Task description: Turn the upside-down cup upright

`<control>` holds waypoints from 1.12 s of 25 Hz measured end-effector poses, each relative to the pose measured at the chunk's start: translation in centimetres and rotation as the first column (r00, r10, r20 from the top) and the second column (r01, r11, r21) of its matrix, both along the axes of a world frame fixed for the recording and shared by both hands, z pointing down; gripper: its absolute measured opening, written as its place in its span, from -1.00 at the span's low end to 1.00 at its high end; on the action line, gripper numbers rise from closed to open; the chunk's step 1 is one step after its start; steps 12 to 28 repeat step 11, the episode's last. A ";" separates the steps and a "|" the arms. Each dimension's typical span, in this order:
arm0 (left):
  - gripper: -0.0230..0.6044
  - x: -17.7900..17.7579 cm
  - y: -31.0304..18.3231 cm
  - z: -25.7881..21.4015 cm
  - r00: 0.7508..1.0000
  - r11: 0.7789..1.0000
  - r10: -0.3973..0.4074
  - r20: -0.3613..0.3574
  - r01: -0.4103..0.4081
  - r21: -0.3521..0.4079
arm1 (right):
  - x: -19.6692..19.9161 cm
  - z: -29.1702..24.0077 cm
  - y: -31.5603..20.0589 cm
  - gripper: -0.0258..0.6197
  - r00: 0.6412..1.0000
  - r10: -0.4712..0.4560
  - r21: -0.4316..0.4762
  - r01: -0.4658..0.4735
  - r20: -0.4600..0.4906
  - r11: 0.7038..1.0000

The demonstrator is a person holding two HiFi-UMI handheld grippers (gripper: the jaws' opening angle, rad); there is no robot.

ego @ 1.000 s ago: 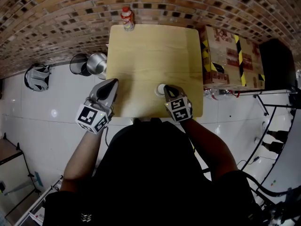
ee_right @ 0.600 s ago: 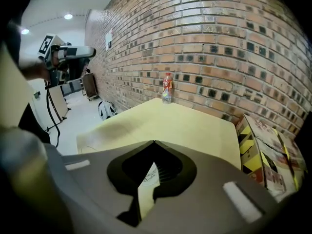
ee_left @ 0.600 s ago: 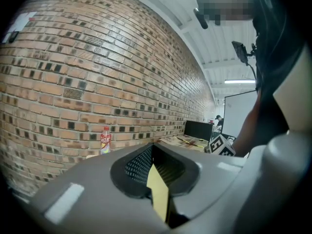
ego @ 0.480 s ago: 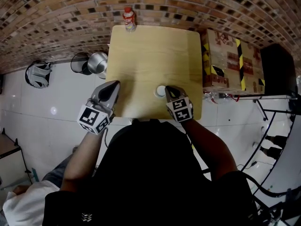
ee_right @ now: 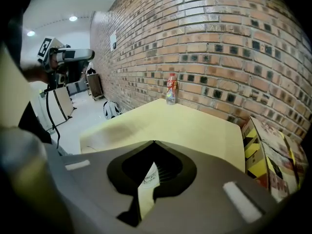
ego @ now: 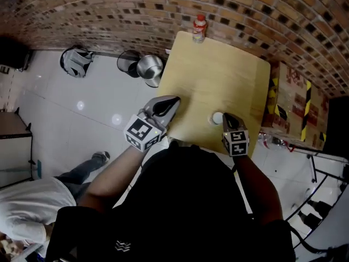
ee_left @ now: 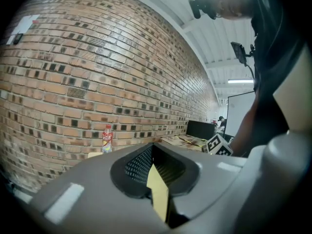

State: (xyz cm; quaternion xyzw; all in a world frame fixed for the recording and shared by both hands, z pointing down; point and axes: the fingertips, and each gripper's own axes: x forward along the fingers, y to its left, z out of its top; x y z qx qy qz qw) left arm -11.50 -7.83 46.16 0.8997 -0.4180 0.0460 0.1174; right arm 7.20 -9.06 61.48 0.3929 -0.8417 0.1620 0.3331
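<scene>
A small white cup [ego: 217, 118] stands on the light wooden table [ego: 229, 75] near its front edge. My right gripper [ego: 227, 119] hovers just right of the cup, with its tips beside it. Its jaws are shut with nothing between them. In the right gripper view [ee_right: 154, 143] a strip of the cup [ee_right: 148, 178], white with dark print, shows through the slit below the closed tips. My left gripper [ego: 165, 105] hangs over the table's left front corner, away from the cup. In the left gripper view [ee_left: 152, 147] its tips meet and it holds nothing.
A bottle with a red label [ego: 199, 28] stands at the table's far edge against the brick wall. Metal bins [ego: 148, 67] sit on the floor left of the table. Taped cardboard boxes [ego: 289, 97] are stacked on the right. A person [ego: 32, 206] is at the lower left.
The head view has swung, so the table now sits further right and tilted. Both grippers keep their places over the table. A person has come into view at the lower left.
</scene>
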 end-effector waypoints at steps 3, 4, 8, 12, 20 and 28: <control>-0.93 -0.3 0.1 -0.2 1.000 1.000 -0.001 -0.001 0.001 -0.002 | 0.0 0.2 -0.2 -0.92 1.000 -0.006 0.008 0.006 -0.011 1.000; -0.93 -0.5 0.2 -0.3 1.000 1.000 -0.004 -0.002 0.004 -0.003 | -0.2 0.2 -0.3 -0.92 1.000 -0.012 0.013 0.012 -0.009 1.000; -0.93 -1.7 0.3 -0.5 1.000 1.000 -0.021 0.002 0.021 -0.003 | -1.6 -0.4 -1.0 -0.92 1.000 -0.031 0.028 0.031 0.002 0.999; -0.93 -4.4 0.3 -1.2 0.998 0.998 -0.056 0.027 0.055 0.006 | -4.7 -0.6 -1.8 -0.92 0.998 -0.062 0.023 0.061 0.019 0.998; -0.93 -4.4 0.3 -1.2 0.998 0.998 -0.056 0.027 0.055 0.006 | -4.7 -0.6 -1.8 -0.92 0.998 -0.062 0.023 0.061 0.019 0.998; -0.93 -4.4 0.3 -1.2 0.998 0.998 -0.056 0.027 0.055 0.006 | -4.7 -0.6 -1.8 -0.92 0.998 -0.062 0.023 0.061 0.019 0.998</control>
